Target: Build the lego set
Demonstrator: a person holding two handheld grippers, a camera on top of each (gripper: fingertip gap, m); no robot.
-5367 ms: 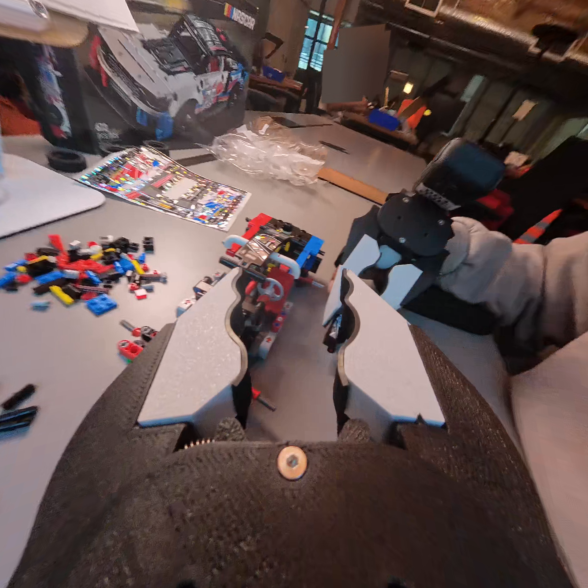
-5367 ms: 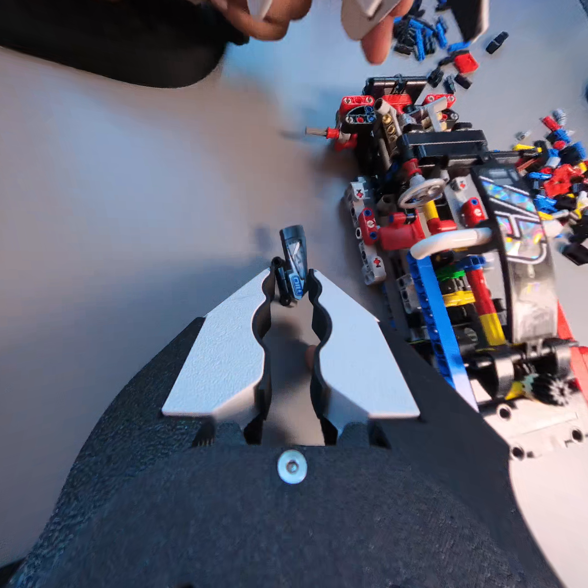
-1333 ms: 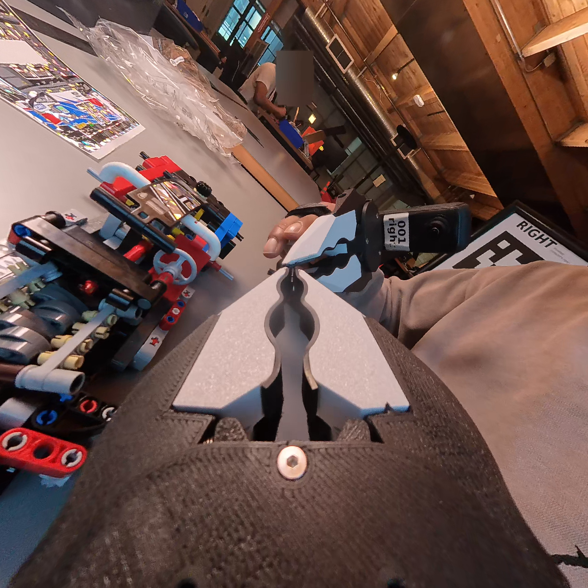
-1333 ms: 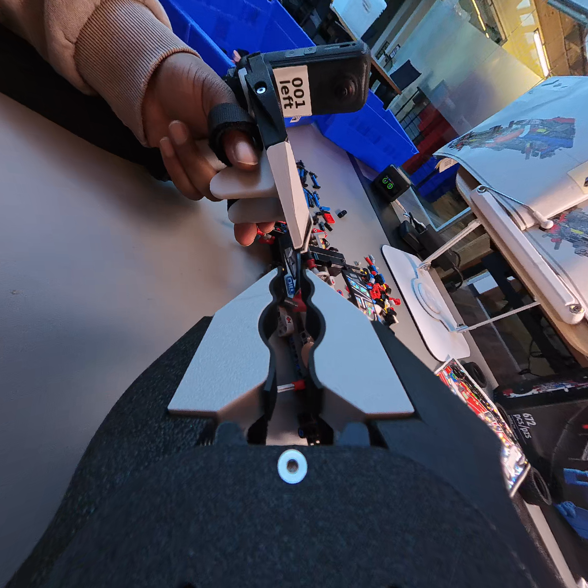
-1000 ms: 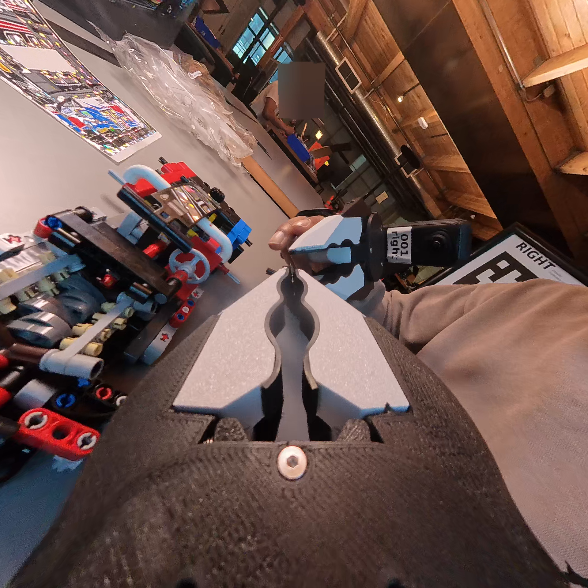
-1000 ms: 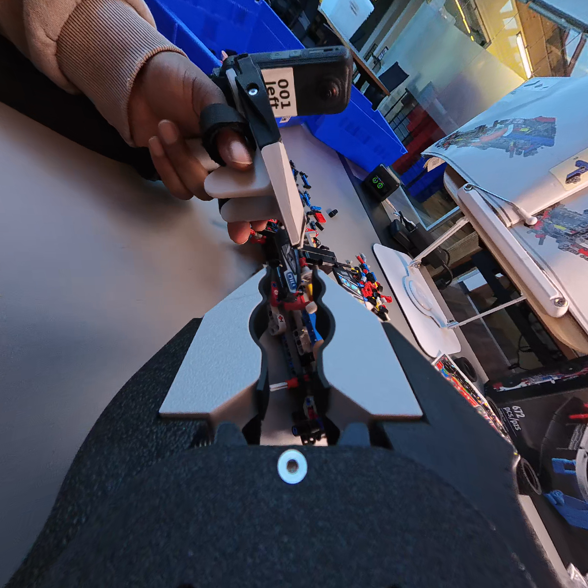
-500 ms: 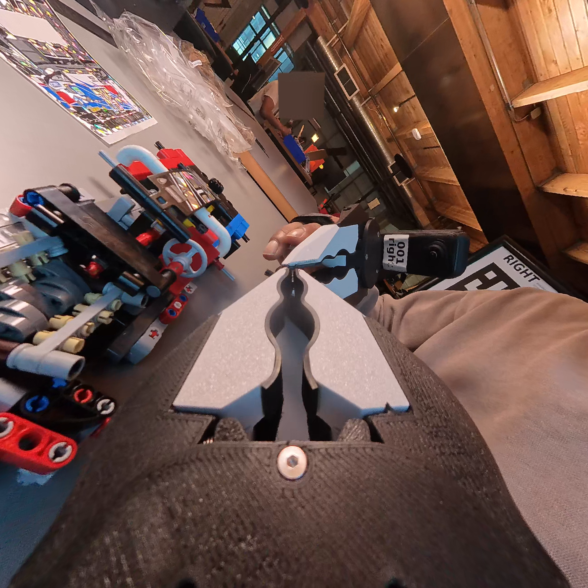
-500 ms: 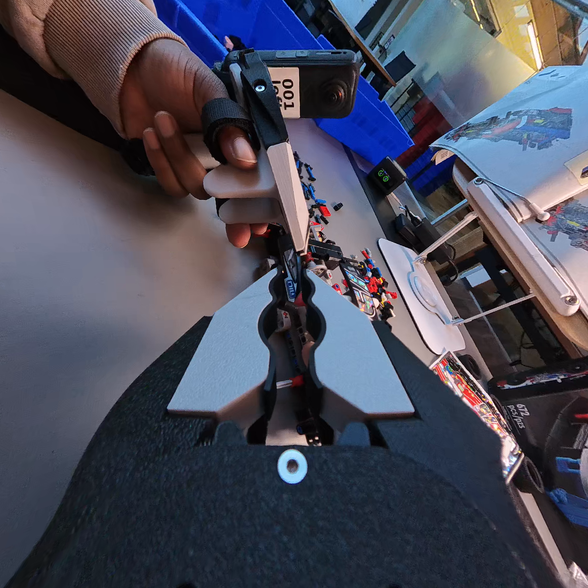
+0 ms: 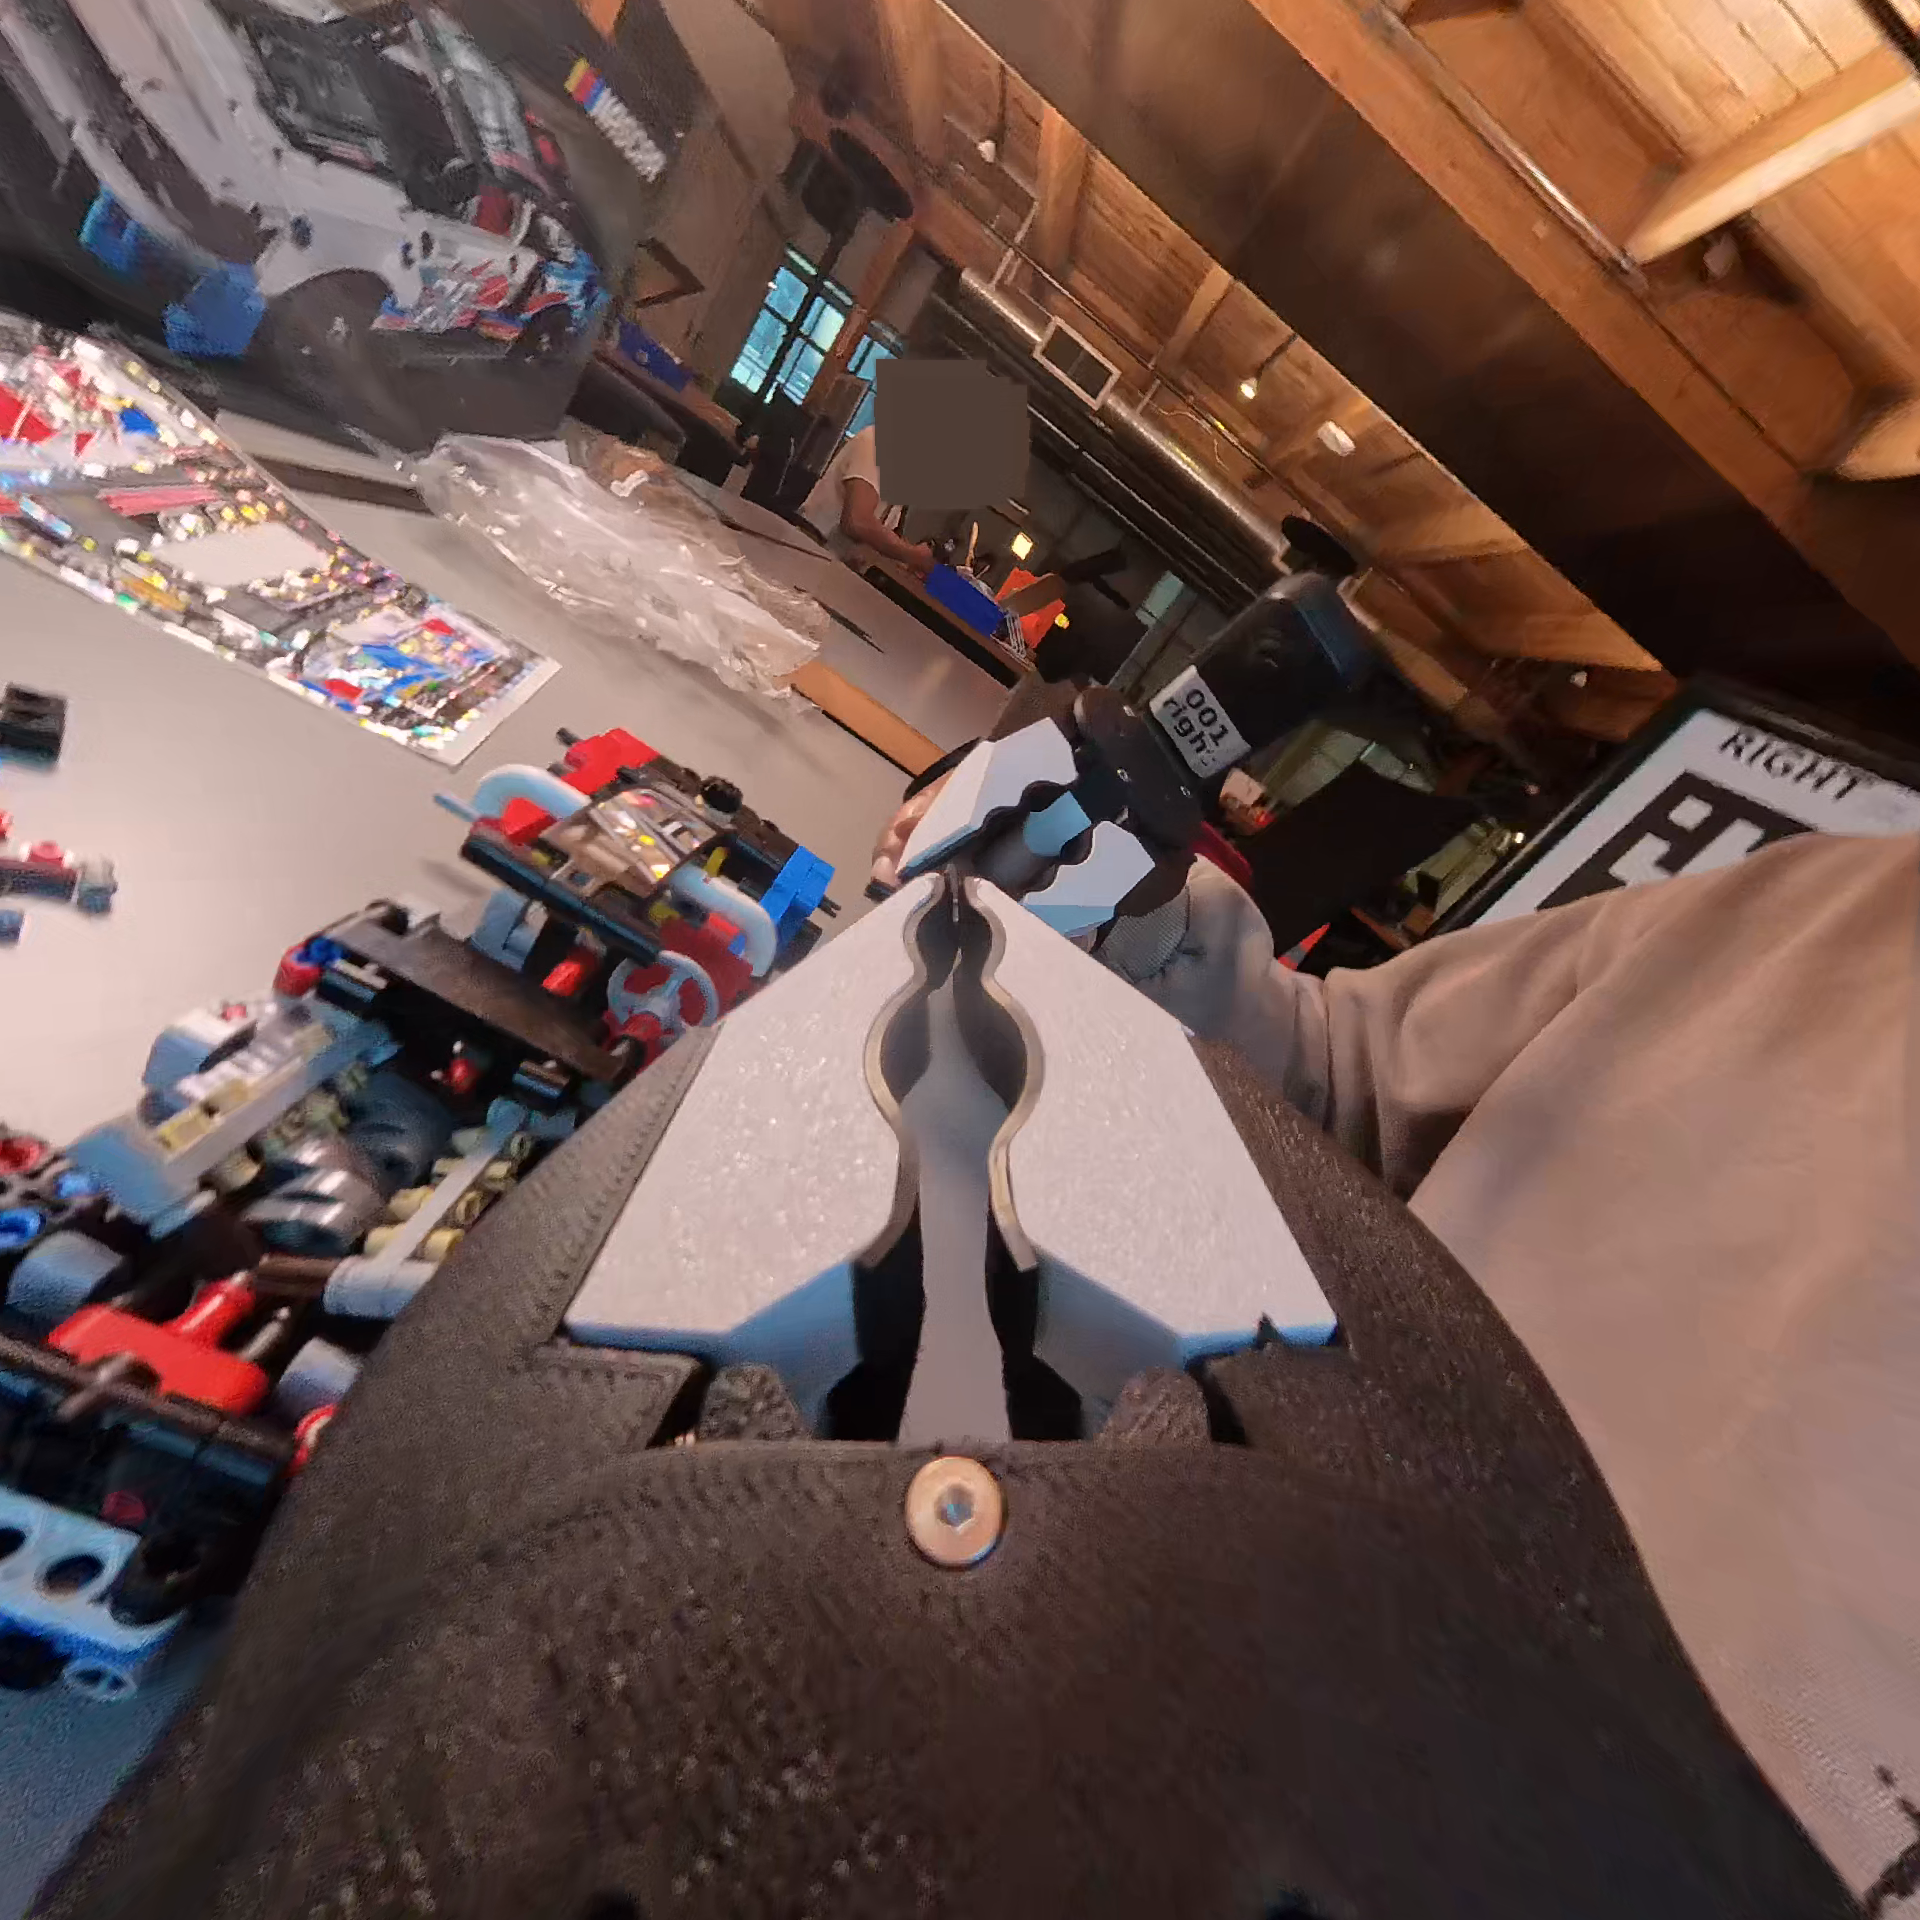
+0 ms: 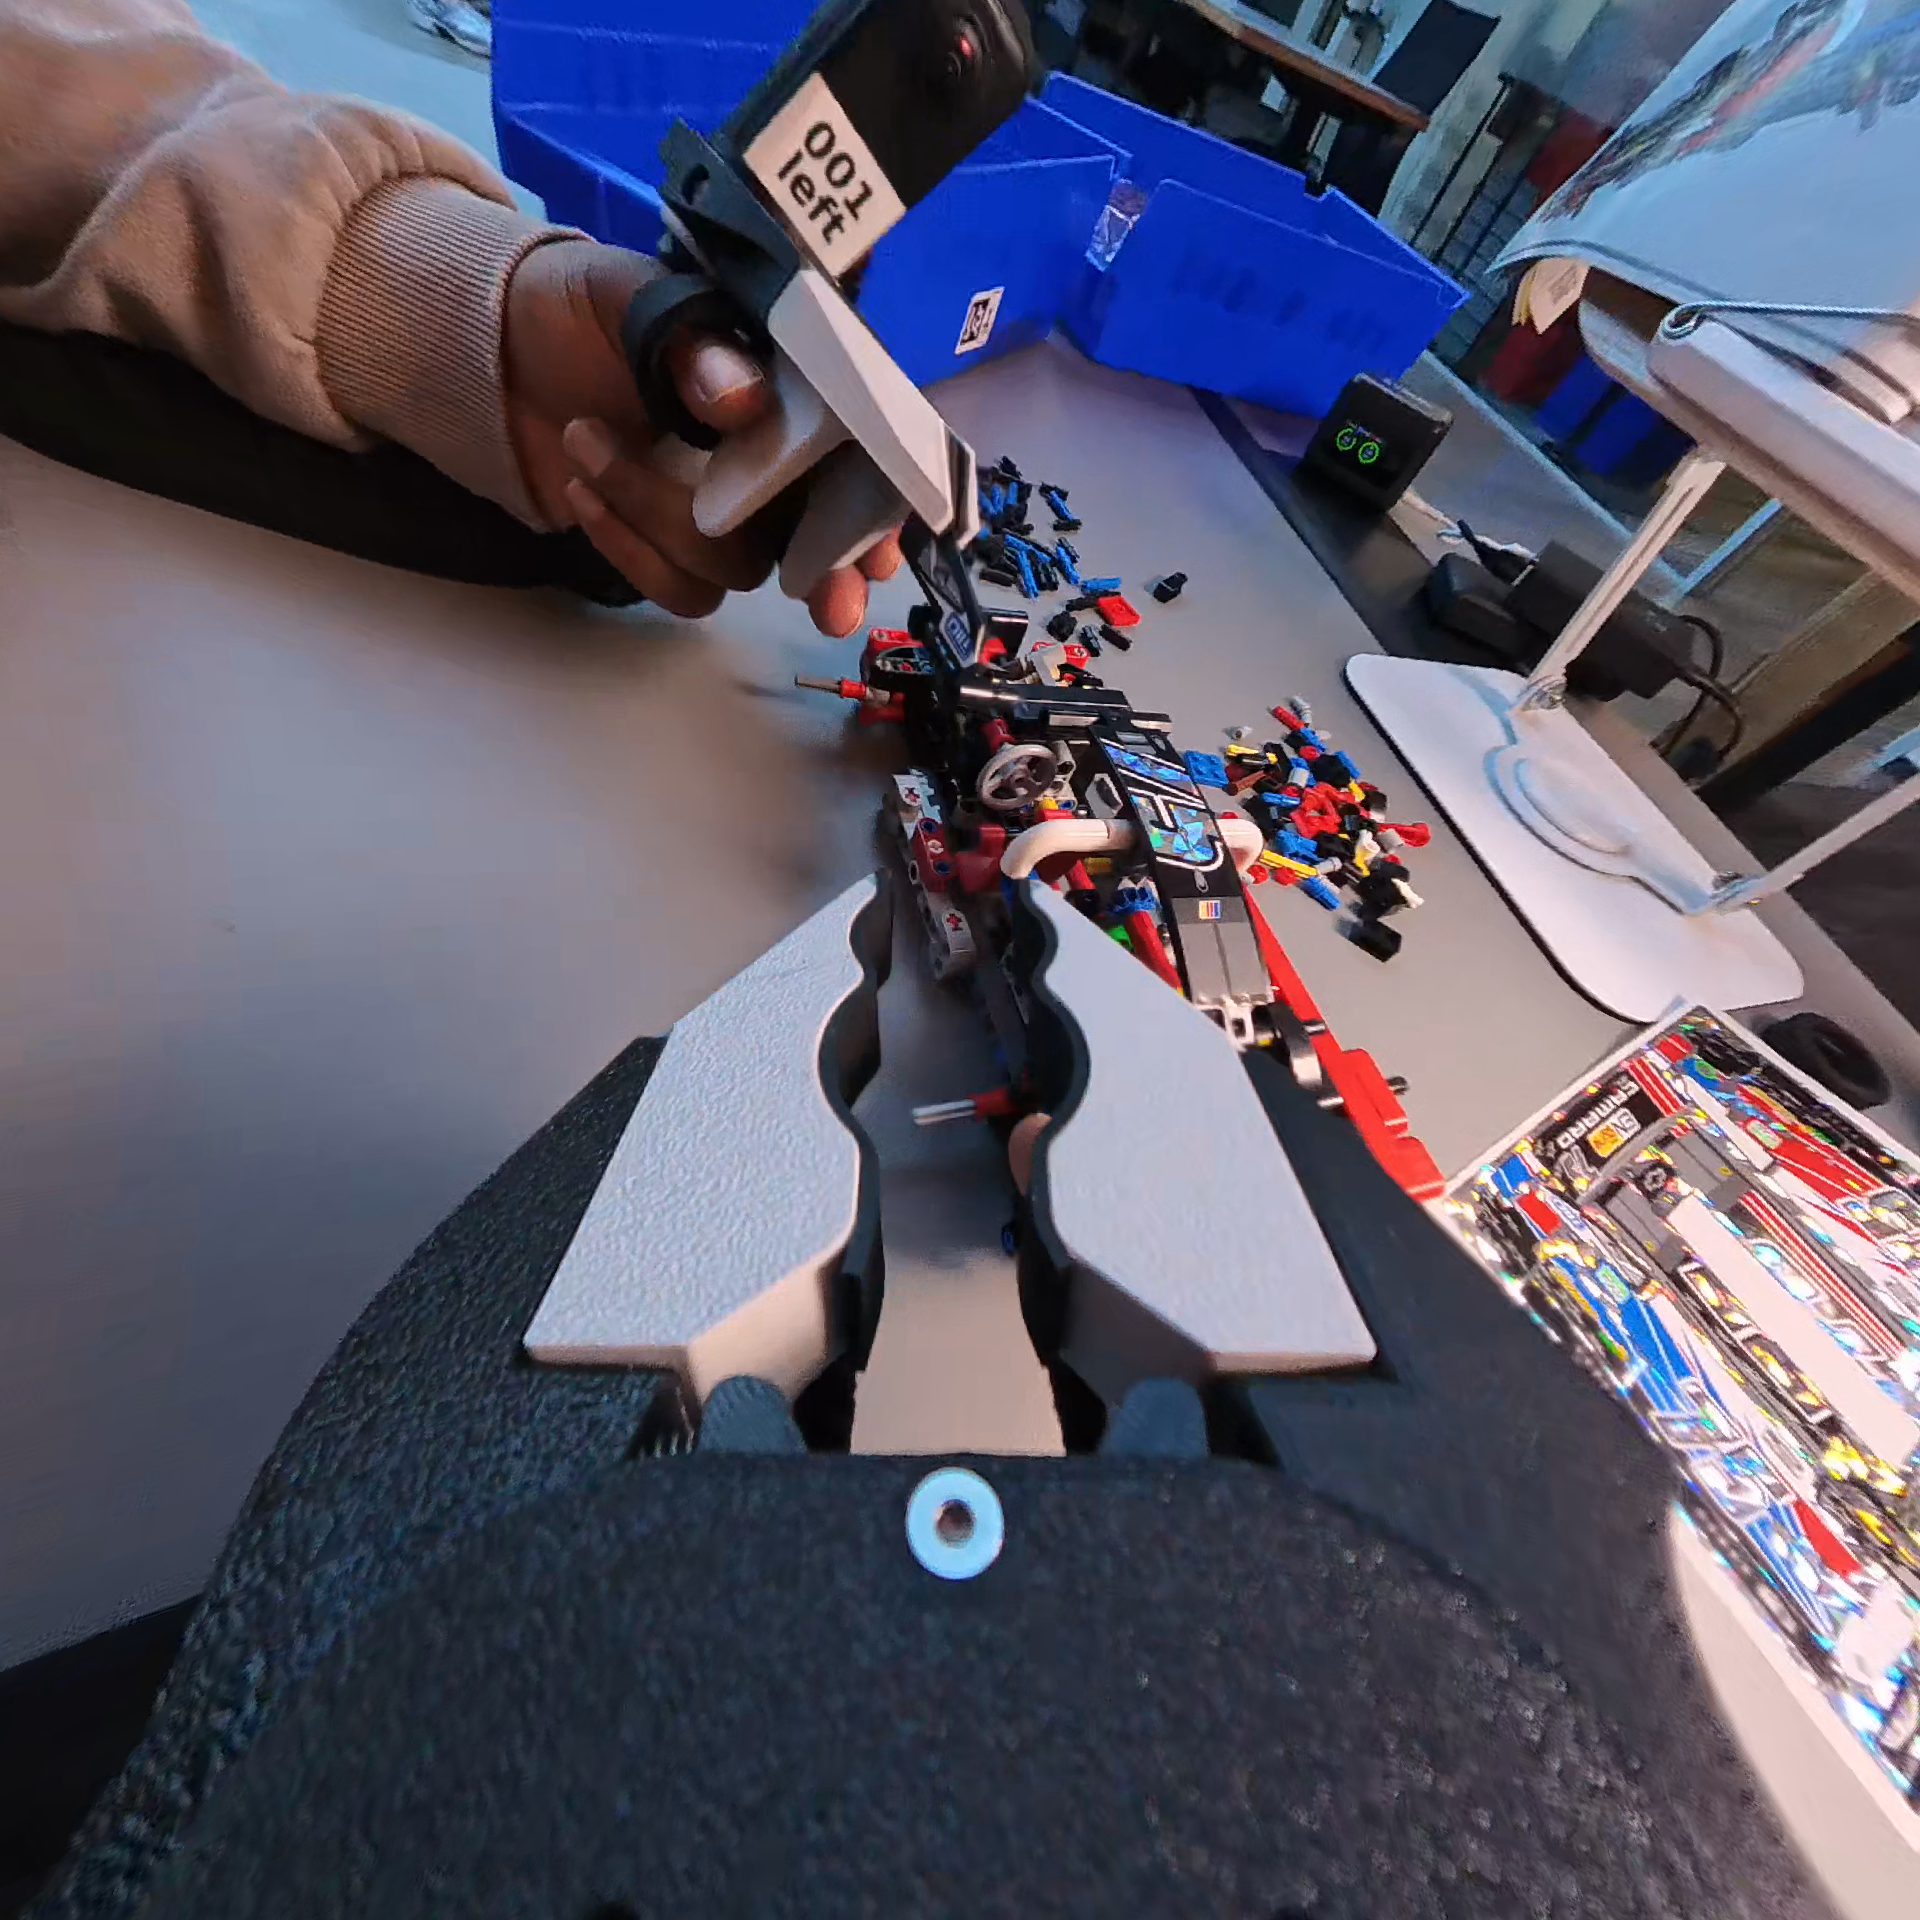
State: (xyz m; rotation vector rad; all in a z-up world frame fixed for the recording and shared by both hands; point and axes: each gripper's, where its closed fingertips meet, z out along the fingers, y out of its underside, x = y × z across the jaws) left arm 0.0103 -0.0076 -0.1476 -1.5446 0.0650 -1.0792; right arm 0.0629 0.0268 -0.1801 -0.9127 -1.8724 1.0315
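My left hand-held gripper (image 10: 951,540) tilts down toward the front end of the half-built lego car (image 10: 1081,821), its fingers pressed together on a small dark sticker-faced piece (image 10: 951,597) that hangs from the tips just above the car's nose. In the left wrist view that piece shows only as a thin sliver at the closed tips (image 9: 951,904). My left hand (image 10: 623,457) wraps the handle, thumb through the black loop, and the tan sleeve (image 10: 270,239) rests on a dark pad on the grey tabletop (image 10: 364,831). My right hand-held gripper (image 10: 951,914) sits low and nearly level, pointing along the car's length, with its fingers spread and nothing between them; the car's side lies just beyond the tips. In the left wrist view the right one (image 9: 1023,831) appears opposite mine, its fingers parted. The car rests lengthwise on the tabletop, steering wheel (image 10: 1013,774) and white curved bar (image 10: 1081,836) visible. A heap of loose pieces (image 10: 1320,810) lies just beside it, and a scatter of blue and black pins (image 10: 1029,540) lies nearer my left hand. Behind stand blue bins (image 10: 1039,239); I cannot tell what they hold. A shiny sticker sheet (image 10: 1714,1226) lies by my right side, near a white stand base (image 10: 1558,831).
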